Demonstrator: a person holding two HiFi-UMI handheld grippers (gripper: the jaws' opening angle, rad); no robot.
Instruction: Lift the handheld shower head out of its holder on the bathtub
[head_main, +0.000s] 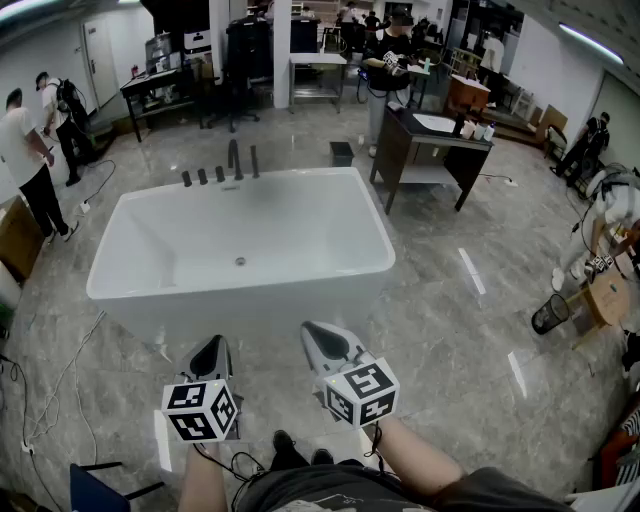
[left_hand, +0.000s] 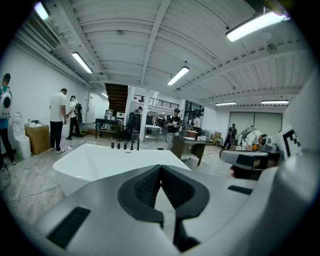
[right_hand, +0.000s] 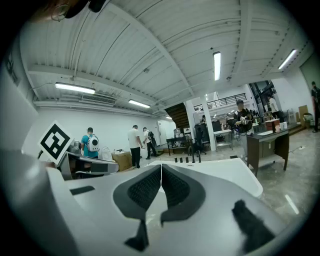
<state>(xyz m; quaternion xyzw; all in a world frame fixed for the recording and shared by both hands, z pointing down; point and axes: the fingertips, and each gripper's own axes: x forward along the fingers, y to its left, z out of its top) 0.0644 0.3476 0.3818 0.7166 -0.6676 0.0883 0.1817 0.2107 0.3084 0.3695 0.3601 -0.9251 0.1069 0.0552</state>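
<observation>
— Five dark fittings (head_main: 220, 170) stand in a row on the far rim of the bathtub (head_main: 140, 290), left of centre: three short stubs, then two taller uprights.
— Which one is the shower head (head_main: 254, 160)?
— We take it for the slim post at the right end of the row, upright in its holder. It is too small for us to be sure. Black or near black against the white tub.
— Room to move, from the left?
— Two people (head_main: 30, 150) stand well off the tub's left end, and a cable (head_main: 60, 370) trails over the floor on that side. Our left gripper (head_main: 210, 345) hangs at the near rim, jaws clenched on nothing.
— And the right gripper (head_main: 320, 332)?
— Same: pads pressed together, empty, just beside the left gripper. The whole basin lies between both grippers and the fittings.
— Right side?
— Bare marble floor past the tub's right end. We note a dark desk (head_main: 430, 140) near the far right corner, apart from the tub, and a mesh bin (head_main: 548, 315) well off to the right.
</observation>
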